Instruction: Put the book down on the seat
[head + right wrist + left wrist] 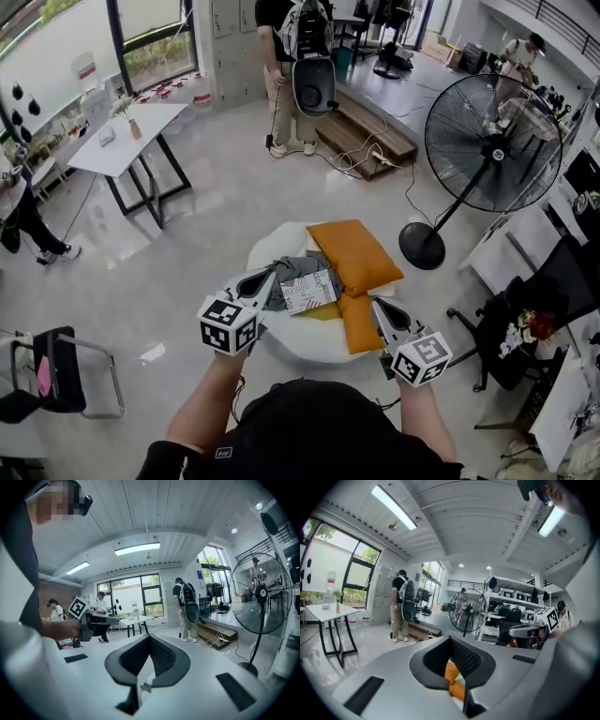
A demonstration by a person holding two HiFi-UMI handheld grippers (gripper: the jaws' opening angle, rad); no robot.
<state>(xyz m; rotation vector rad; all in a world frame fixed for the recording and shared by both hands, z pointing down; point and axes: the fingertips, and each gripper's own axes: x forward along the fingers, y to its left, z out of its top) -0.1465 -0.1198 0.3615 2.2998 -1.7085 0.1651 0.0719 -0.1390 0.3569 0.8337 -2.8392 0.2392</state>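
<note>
Book: lies on the seat, on top of the cloth and against the cushion.
Left gripper: jaws together, holding nothing, tip just beside the cloth.
Right gripper: jaws together, holding nothing, beside the cushion.
Risk: the book may tilt or slide, since the bunched cloth looks like an uneven bed.
Cause: a gripper tip snagging the cloth or nudging the cushion.

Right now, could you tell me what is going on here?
A person stands at a round white seat with a gripper in each hand. The book lies on the seat beside orange cushions. The left gripper and right gripper are both shut and empty, so the book seems already put down.
</note>
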